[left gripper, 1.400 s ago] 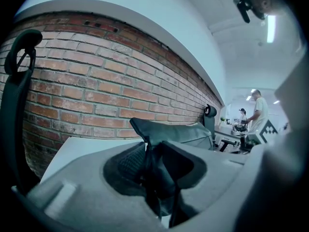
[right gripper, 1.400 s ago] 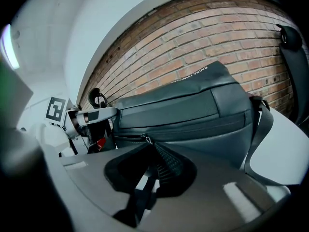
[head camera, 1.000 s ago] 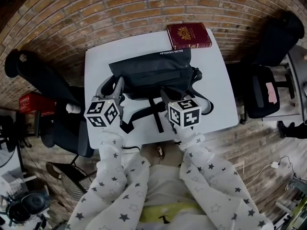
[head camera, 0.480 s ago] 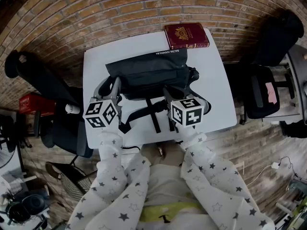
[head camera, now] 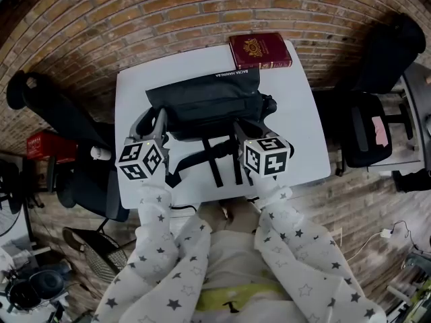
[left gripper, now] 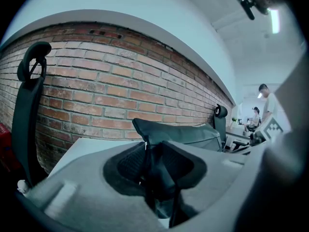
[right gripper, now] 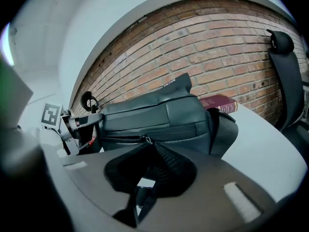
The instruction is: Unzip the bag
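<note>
Bag (head camera: pixel 205 103): black, soft, oblong; smooth leather-like panels. Lying across the middle of a white table (head camera: pixel 306 140). Interior not visible.
Straps (head camera: pixel 217 163): flat black webbing, trailing from the bag toward the near table edge.
Zip: thin line along the bag's front panel; small metal pull tab (right gripper: pixel 143 139) at the tips of the right gripper.
Left gripper (head camera: pixel 160 118): near level, at the bag's left end. Jaws partly closed, clamped on a thick fold of the bag's black fabric.
Right gripper (head camera: pixel 241 130): tilted downward at the front face, right of centre. Jaws nearly together, pinching the pull tab.
Sleeves (head camera: pixel 158 247): white cloth, dark star print, one on each forearm.
Book (head camera: pixel 259 50): maroon hardcover with a gilt emblem, flat at the far table edge, just behind the bag's right end.
Surroundings: red brick wall (head camera: pixel 202 12); black office chairs (head camera: pixel 54 106) on either side of the table.
</note>
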Available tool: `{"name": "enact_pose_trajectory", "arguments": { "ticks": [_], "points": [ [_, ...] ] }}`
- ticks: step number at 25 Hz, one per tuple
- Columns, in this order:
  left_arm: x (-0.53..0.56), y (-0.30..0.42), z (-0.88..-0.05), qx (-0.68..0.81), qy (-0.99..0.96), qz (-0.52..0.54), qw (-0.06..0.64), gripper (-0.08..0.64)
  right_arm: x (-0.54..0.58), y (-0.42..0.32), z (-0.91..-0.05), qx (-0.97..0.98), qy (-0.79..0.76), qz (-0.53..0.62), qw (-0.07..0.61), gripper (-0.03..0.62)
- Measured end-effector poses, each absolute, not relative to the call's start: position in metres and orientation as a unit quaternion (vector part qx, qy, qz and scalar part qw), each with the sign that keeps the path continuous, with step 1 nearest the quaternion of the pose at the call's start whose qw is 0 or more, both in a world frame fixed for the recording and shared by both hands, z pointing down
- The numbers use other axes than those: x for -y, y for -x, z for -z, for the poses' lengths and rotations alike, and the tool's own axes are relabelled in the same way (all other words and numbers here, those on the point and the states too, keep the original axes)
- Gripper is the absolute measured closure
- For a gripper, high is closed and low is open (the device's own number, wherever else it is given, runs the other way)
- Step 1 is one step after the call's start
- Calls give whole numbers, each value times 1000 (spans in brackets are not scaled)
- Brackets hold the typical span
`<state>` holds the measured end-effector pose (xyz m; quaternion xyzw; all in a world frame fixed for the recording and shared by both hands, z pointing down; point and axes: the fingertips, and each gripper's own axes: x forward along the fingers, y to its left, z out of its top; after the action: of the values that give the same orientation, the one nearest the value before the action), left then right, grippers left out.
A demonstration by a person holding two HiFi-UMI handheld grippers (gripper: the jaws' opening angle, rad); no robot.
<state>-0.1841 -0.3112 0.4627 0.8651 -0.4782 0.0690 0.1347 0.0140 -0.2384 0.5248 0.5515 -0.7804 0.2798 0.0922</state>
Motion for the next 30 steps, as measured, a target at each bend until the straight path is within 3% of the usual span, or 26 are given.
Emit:
{"name": "enact_pose_trajectory", "arguments": {
  "ticks": [30],
  "points": [
    [315, 184, -466, 497, -855, -66, 134, 449, 238, -67, -527, 739, -603, -288, 84, 552]
  ]
}}
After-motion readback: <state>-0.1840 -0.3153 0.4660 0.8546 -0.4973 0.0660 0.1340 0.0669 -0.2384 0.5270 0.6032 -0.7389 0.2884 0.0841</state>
